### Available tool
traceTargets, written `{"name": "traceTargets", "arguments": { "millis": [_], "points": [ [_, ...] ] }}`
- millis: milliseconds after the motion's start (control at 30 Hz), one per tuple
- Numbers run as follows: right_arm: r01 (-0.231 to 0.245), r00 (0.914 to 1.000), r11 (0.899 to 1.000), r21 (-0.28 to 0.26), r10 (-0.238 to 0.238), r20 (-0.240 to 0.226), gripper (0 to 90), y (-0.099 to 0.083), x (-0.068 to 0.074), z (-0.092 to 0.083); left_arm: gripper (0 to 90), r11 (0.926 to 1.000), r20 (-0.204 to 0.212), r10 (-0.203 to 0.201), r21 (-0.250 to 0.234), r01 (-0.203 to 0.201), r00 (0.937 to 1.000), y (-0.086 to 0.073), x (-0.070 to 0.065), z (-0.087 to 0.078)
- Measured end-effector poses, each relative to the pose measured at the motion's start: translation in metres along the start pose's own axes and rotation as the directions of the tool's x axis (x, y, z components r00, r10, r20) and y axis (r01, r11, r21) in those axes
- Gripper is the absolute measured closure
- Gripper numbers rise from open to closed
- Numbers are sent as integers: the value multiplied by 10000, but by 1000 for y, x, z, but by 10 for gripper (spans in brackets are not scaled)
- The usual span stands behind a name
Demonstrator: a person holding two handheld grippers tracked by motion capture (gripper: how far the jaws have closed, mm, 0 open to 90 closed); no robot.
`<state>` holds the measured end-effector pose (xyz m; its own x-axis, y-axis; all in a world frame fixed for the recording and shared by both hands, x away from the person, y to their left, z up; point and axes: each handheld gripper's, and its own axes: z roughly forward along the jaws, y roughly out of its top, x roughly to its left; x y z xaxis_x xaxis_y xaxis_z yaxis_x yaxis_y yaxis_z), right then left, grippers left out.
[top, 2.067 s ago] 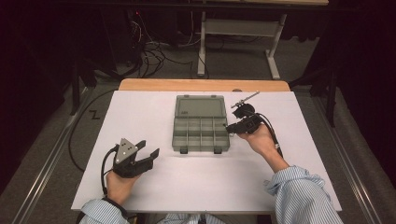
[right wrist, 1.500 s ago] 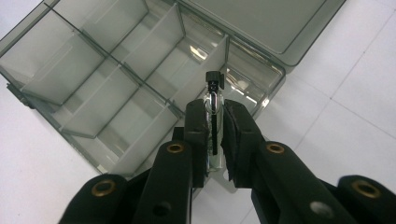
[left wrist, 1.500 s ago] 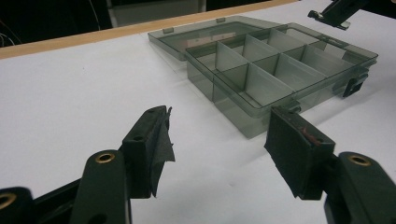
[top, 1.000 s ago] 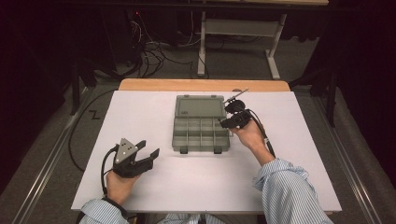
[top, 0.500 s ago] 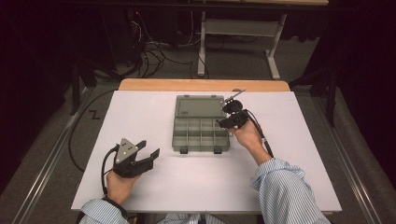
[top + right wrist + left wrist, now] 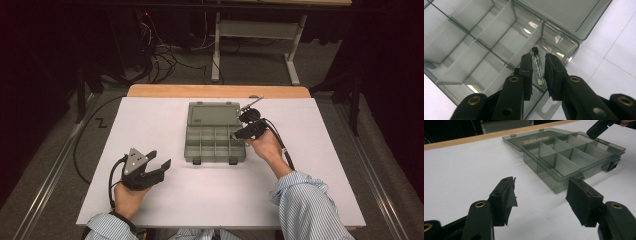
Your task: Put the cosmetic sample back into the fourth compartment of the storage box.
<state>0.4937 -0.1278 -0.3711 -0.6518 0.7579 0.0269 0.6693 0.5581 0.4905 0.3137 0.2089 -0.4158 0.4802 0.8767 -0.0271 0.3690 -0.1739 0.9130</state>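
Small glass vial (image 6: 537, 67) with a black cap lies in a compartment of the compartment box (image 6: 214, 142), at the box's right side, next to the hinge of the open lid (image 6: 213, 114). In the right gripper view the vial sits between the two black jaws, cap end pointing away, a slim gap on each side, pads not pressing on it. Whether it touches the left pad is hard to tell. Right gripper (image 6: 538, 75) jaws narrow, have just been opening, vial lying between them and released into the compartment. In the high view the right gripper (image 6: 245, 129) hangs over the box's right edge, about midway along it, hand behind it on the near right, cable trailing back toward the striped sleeve (image 6: 305, 202).

Box is smoky clear plastic, several dividers, other compartments look empty in the right gripper view. Lid is folded flat on the far side. Two dark latches on the near edge. Box stands in the middle of the desk (image 6: 165, 200), slightly to the far side, on a white surface.

Left gripper (image 6: 152, 167) rests near left on the desk, well apart from the box, grey three-cornered plate on top. In the left gripper view its jaws stand wide with nothing between them, pads (image 6: 507, 200) dark and worn, one frayed at the edge. Left gripper view looks across the white surface at the box, with the tip of the right gripper at the far right corner.

Wooden strip runs along the desk's far edge. Floor beyond is dark, with cables and a metal table frame.
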Motion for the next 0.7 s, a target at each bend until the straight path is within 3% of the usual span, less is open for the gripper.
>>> {"name": "traceTargets", "arguments": {
  "millis": [467, 700],
  "points": [
    [-83, 9993, 9999, -117, 79, -375, 759, -5, -1, -8, 389, 9998, -64, -191, -84, 190, 9998, -1, 2, 0],
    [-153, 9988, 9994, -296, 139, -464, 753, -10, -4, -16, 389, 9999, -1, -103, -55, 103, 9999, 0, 0, 0]
  ]
}}
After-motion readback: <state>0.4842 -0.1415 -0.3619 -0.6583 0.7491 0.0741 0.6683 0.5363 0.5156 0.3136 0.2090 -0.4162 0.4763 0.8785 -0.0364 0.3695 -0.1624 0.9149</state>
